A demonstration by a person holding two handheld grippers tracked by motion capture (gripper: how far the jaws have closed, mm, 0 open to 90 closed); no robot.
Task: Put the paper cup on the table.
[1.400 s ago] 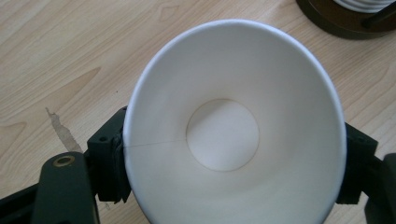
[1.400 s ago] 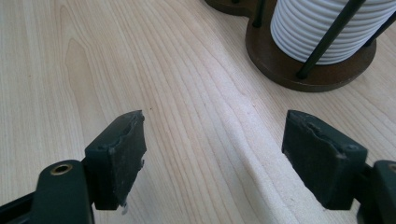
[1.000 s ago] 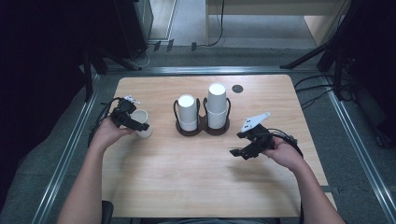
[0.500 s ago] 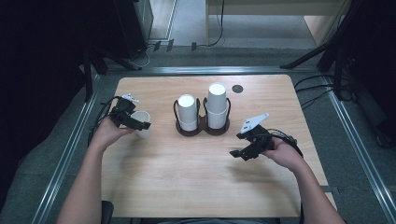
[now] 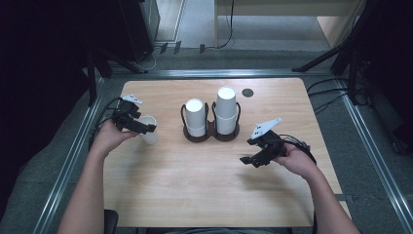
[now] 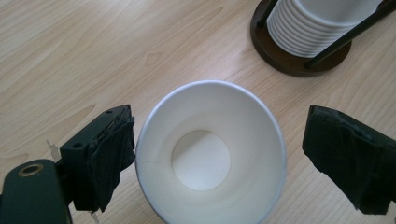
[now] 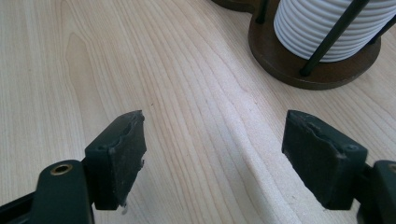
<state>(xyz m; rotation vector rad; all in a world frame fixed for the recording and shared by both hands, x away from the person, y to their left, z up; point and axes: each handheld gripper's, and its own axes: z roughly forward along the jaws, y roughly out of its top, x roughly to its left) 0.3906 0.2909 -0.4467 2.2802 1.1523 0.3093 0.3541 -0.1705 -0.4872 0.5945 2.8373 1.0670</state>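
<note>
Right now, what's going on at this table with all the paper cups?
A person holds a black two-jaw gripper in each hand over a light wooden table. The left gripper has just been opening around a single upright white paper cup; at least one pad is off it. The right gripper hangs open and empty near the dark wooden holder with two stacks of white cups.

Paper, pale wood and matt black padding

We see a smooth white paper cup on a light, satin wood-grain table; the left tongs wear matt, worn black pads, and ribbed paper cup stacks sit in a dark brown wooden holder with thin black metal rods.
</note>
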